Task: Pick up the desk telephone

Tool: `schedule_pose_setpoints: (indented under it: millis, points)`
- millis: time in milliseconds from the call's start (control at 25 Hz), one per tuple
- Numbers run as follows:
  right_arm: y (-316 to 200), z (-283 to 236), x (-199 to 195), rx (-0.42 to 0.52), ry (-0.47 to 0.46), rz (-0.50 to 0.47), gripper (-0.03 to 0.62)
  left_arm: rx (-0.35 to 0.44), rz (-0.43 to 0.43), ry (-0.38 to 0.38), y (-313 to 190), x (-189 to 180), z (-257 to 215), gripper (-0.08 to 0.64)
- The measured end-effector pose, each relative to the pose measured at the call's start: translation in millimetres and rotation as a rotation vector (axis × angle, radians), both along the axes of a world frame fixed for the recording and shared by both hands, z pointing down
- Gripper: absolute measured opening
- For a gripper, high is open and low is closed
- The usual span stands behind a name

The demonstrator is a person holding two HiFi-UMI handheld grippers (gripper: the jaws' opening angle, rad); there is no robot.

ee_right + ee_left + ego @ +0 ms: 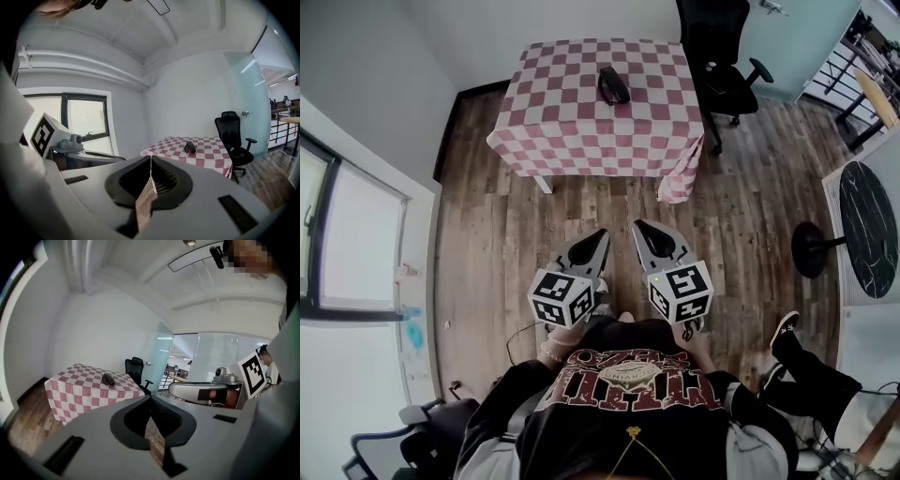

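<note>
A black desk telephone [613, 83] lies near the middle of a table with a pink and white checked cloth [572, 122] at the far side of the room. It shows small in the left gripper view as the telephone [108, 378] and in the right gripper view as the telephone [190, 146]. My left gripper [600, 234] and right gripper [637, 226] are held side by side over the wooden floor, well short of the table. Both are shut with nothing between their tips, pointing toward the table.
A black office chair [719, 56] stands right of the table. A round black side table [869, 228] with a pedestal base is at the right. A window [337, 244] lines the left wall. Someone's leg and shoe [784, 332] are at the lower right.
</note>
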State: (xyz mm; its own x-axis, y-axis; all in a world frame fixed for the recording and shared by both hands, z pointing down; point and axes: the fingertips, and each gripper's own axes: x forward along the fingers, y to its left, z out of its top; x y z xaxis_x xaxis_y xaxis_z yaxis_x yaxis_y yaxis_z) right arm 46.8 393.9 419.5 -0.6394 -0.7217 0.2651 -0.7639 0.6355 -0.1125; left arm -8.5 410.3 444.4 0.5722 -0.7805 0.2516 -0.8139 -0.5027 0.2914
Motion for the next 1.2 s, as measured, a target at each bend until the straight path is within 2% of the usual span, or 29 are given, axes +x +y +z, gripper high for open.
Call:
schedule_pose_setpoints:
  millis: [600, 800, 1200]
  points:
    - [-82, 7, -27, 0.004, 0.021, 0.065, 0.020, 0.008, 0.096, 0.006, -92, -26, 8, 0.009]
    - [-95, 12, -33, -0.005, 0.013, 0.095, 0.020, -0.002, 0.128, -0.007, -105, -31, 13, 0.009]
    - [-100, 16, -35, -0.027, 0.010, 0.116, 0.020, -0.017, 0.139, 0.007, -114, -35, 18, 0.009]
